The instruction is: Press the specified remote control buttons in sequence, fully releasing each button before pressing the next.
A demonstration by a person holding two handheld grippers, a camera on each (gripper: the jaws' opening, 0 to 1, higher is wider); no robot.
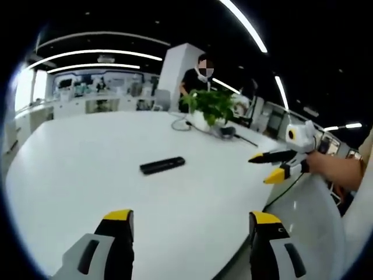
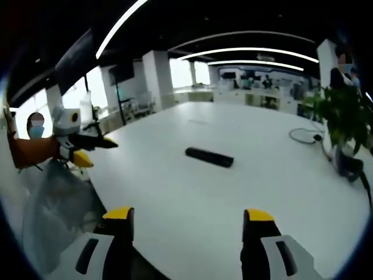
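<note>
A black remote control [image 1: 162,165] lies flat on the white table [image 1: 76,175], apart from both grippers. My left gripper [image 1: 191,224] is open over the table's near edge, its yellow-tipped jaws wide apart with nothing between them. My right gripper [image 1: 269,167] comes in from the right, held by a hand [image 1: 335,169]; it is open and points toward the remote. In the right gripper view the remote [image 2: 209,157] sits mid-table ahead of my open right gripper [image 2: 187,221]. At the left edge of the table hangs the left gripper [image 2: 88,150], open.
A potted green plant [image 1: 211,105] stands at the far side beside a coiled cable [image 1: 180,123] and a dark object [image 1: 227,132]. A person stands behind the plant. In the right gripper view the plant [image 2: 341,116] is at the right. Bare tabletop surrounds the remote.
</note>
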